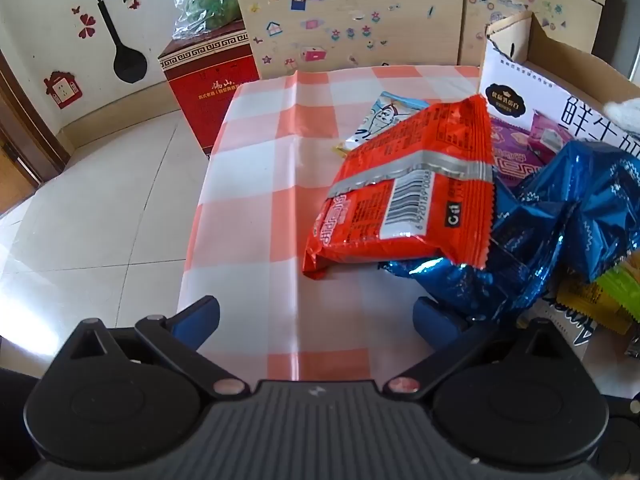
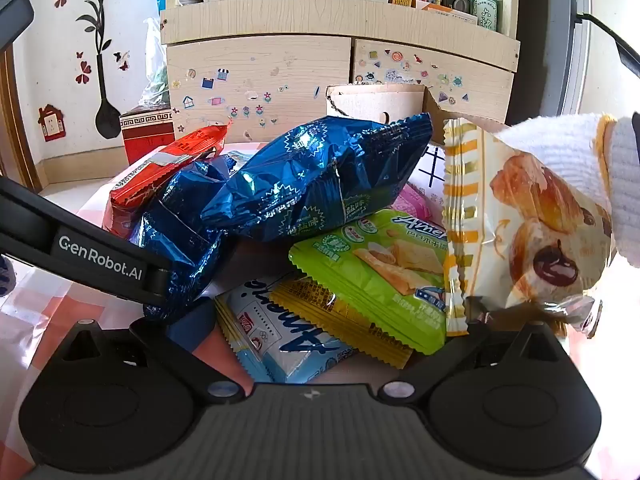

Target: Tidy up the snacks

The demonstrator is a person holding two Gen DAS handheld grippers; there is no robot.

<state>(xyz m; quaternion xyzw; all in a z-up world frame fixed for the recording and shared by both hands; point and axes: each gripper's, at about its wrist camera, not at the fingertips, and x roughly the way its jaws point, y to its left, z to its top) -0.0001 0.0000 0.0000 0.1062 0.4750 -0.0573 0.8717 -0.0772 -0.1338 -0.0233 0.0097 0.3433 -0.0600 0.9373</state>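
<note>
Snacks (image 1: 404,184) ahead of spread left fingers (image 1: 200,316); right fingers' (image 2: 188,320) state unclear.

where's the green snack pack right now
In the right wrist view the green snack pack lies centre-right in the pile, below the blue bag and atop a yellow packet.

Black ribbed tool (image 1: 316,316) with blue fingertips (image 1: 198,320), "GenRobot.AI" lettering, white knit glove (image 2: 576,160).

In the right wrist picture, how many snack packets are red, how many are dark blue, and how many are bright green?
Red packet: 1
Dark blue packets: 2
Bright green packet: 1
Total: 4
</note>
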